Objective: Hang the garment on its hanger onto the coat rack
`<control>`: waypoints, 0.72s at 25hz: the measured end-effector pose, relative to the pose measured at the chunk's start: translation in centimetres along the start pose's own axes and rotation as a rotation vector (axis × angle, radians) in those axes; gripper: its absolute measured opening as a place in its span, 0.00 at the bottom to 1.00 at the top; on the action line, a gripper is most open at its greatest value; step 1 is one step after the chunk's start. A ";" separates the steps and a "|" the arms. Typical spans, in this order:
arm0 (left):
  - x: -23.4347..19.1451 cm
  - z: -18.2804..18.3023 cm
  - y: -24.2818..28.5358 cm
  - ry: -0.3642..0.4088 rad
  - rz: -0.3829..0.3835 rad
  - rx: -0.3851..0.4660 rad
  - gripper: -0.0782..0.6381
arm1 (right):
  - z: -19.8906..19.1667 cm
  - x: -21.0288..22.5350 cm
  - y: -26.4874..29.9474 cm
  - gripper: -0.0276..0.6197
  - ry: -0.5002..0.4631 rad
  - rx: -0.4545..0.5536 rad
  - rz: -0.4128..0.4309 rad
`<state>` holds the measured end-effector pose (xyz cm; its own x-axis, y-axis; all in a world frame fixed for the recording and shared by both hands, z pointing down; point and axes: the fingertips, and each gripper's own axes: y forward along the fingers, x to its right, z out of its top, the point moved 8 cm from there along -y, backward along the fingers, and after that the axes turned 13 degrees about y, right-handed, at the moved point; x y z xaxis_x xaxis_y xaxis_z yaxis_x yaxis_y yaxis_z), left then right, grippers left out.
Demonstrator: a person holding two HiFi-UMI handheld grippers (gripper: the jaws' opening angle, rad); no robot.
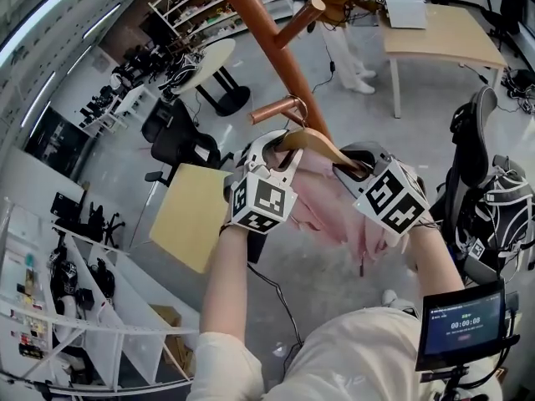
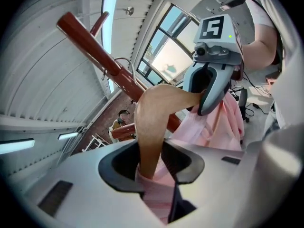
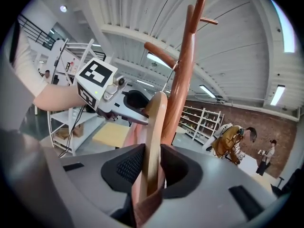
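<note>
A wooden hanger [image 1: 322,144] carries a pink garment [image 1: 322,203] just below the brown coat rack pole [image 1: 267,40]. Its wire hook [image 1: 299,111] sits at a lower peg [image 1: 276,111]; whether it rests on the peg I cannot tell. My left gripper [image 1: 280,144] has the hanger's left arm [image 2: 154,113] between its jaws with slack beside it, over pink cloth [image 2: 213,122]. My right gripper [image 1: 355,167] is shut on the right arm [image 3: 156,127], which fills its slot. Each gripper view shows the other gripper [image 2: 209,84] [image 3: 128,103] and the rack [image 3: 183,80].
A small yellow table [image 1: 192,211] stands below left of the rack, with black office chairs [image 1: 180,140] behind it. A wooden desk [image 1: 443,32] and a person in a tan jacket [image 1: 334,7] are at the back. White shelving [image 1: 50,307] fills the left; a chair with a bag [image 1: 493,199] stands right.
</note>
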<state>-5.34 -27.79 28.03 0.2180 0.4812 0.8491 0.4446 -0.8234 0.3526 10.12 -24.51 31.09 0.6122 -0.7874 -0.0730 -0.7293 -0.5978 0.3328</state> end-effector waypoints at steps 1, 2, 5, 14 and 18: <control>0.1 0.0 -0.3 -0.008 0.006 0.007 0.28 | 0.1 0.0 -0.3 0.17 -0.001 0.005 0.009; 0.1 0.1 -0.5 -0.012 0.011 0.011 0.28 | 0.3 0.0 -0.6 0.17 -0.006 0.007 0.012; 0.2 0.6 -0.8 0.013 0.030 0.001 0.29 | 0.9 0.4 -1.4 0.23 -0.014 0.025 0.011; 0.6 1.3 -2.9 -0.040 0.090 0.026 0.31 | 4.4 -0.5 -6.1 0.24 0.001 0.233 0.055; 1.1 2.2 -6.0 -0.079 0.144 0.048 0.31 | 5.5 -2.8 -6.8 0.24 -0.009 0.278 0.119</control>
<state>-5.90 -21.69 25.99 0.3492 0.3826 0.8554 0.4440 -0.8714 0.2085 11.74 -19.07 23.85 0.5158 -0.8548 -0.0579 -0.8520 -0.5188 0.0695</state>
